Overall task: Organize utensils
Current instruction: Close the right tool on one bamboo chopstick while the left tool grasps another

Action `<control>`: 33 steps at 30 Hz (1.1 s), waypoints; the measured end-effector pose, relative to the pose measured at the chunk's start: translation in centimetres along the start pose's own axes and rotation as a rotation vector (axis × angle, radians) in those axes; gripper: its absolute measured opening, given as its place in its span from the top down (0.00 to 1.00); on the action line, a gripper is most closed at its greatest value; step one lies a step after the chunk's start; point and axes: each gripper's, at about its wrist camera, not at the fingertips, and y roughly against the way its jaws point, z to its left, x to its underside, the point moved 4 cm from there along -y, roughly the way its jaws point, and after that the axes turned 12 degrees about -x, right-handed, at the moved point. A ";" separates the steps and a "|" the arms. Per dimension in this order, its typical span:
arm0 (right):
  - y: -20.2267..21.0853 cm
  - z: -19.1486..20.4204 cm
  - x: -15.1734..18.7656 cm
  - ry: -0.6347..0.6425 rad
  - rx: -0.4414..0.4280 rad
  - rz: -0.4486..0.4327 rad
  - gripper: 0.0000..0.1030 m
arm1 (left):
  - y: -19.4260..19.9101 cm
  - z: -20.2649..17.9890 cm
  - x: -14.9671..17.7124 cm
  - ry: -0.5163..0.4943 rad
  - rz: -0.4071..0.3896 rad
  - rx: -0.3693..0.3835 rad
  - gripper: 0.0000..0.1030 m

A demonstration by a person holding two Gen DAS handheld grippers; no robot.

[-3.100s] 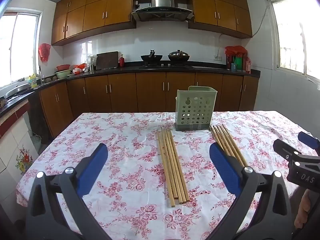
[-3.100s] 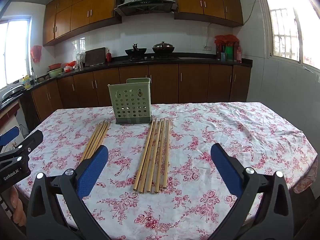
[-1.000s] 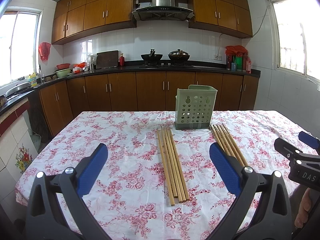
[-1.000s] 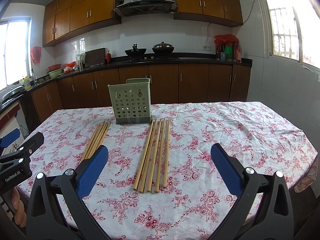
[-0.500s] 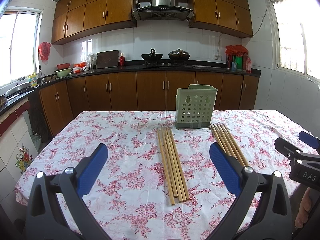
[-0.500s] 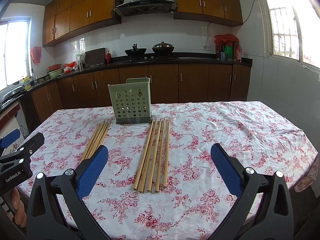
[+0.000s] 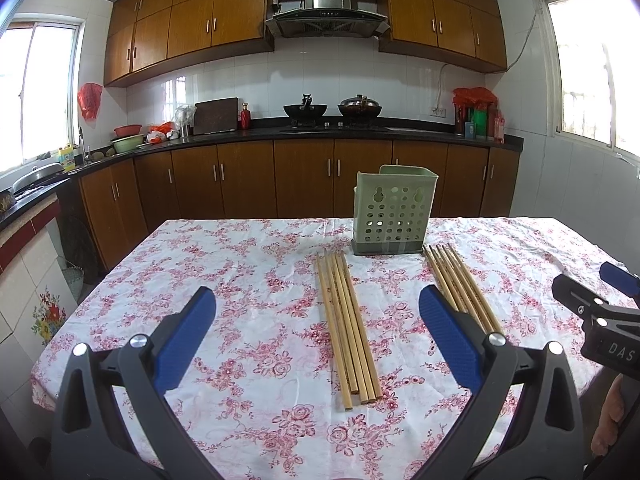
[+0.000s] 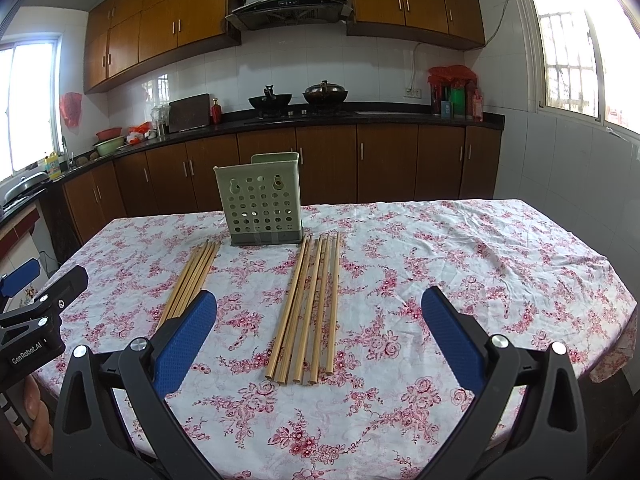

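**Two chopstick bundles flat on the cloth, both claws spread and empty**

Two groups of wooden sticks on the floral tablecloth (image 7: pixel 248 280), lying lengthwise, far ends pointing toward the green perforated holder (image 7: pixel 393 210). Left bundle (image 7: pixel 347 324) just ahead of the left gripper (image 7: pixel 318 336), between its blue pads (image 7: pixel 188 336), not touched. Right bundle (image 8: pixel 310 308) likewise ahead of the right gripper (image 8: pixel 320 336), slightly fanned at the near end, apart from the pads. Both claws wide open, gripping nothing, poised low over the near edge of the table. Holder upright near the far side of the table, standing between the far tips of the two bundles, close to both; whether touching either, cannot tell. Inside of the holder hidden from both views. Each gripper visible at the edge of the other's view, fingers of a hand (image 7: pixel 608 420) below.
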 end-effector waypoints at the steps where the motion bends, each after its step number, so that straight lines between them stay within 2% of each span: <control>1: -0.4 -0.2 -0.1 -0.001 -0.003 0.002 0.02 | 0.1 0.1 -0.5 -0.001 0.002 -0.002 0.04; 4: -1.1 -0.7 0.1 -0.015 -0.012 0.024 0.02 | -1.3 0.2 0.5 -0.004 0.044 -0.025 0.04; 10: -4.6 -4.0 1.3 -0.103 0.013 0.148 0.05 | -5.9 1.9 1.9 0.011 0.220 -0.066 0.04; 12: -6.3 -5.0 1.6 -0.098 0.038 0.195 0.31 | -7.5 2.4 2.3 0.016 0.262 -0.086 0.04; 13: -6.8 -5.3 1.7 -0.098 0.043 0.210 0.37 | -8.1 2.5 2.4 0.016 0.277 -0.089 0.09; 15: -8.9 -6.0 2.1 -0.126 0.028 0.273 0.57 | -9.3 2.6 2.6 0.010 0.309 -0.083 0.20; 17: -10.6 -6.4 2.6 -0.158 0.001 0.322 0.65 | -10.5 2.3 2.9 0.004 0.338 -0.070 0.32; 20: -12.6 -6.3 3.3 -0.171 -0.019 0.377 0.69 | -12.0 1.7 3.5 -0.009 0.383 -0.028 0.41; 22: -13.2 -6.2 3.5 -0.171 -0.027 0.398 0.70 | -12.5 1.0 3.8 -0.022 0.403 -0.003 0.44; 24: -13.8 -5.9 4.0 -0.152 -0.024 0.429 0.81 | -13.0 0.2 4.1 -0.037 0.422 0.027 0.49; 26: -14.0 -6.0 3.9 -0.134 -0.012 0.418 0.86 | -13.5 -0.5 4.4 -0.048 0.440 0.058 0.58; 27: -13.9 -6.1 3.9 -0.133 -0.006 0.417 0.90 | -13.7 -0.9 4.5 -0.052 0.449 0.070 0.60; 29: -14.0 -6.7 3.8 -0.145 -0.006 0.412 0.91 | -14.0 -1.5 4.8 -0.064 0.467 0.090 0.65; 33: -14.1 -7.0 3.7 -0.142 0.002 0.413 0.91 | -14.1 -2.2 5.0 -0.081 0.477 0.117 0.68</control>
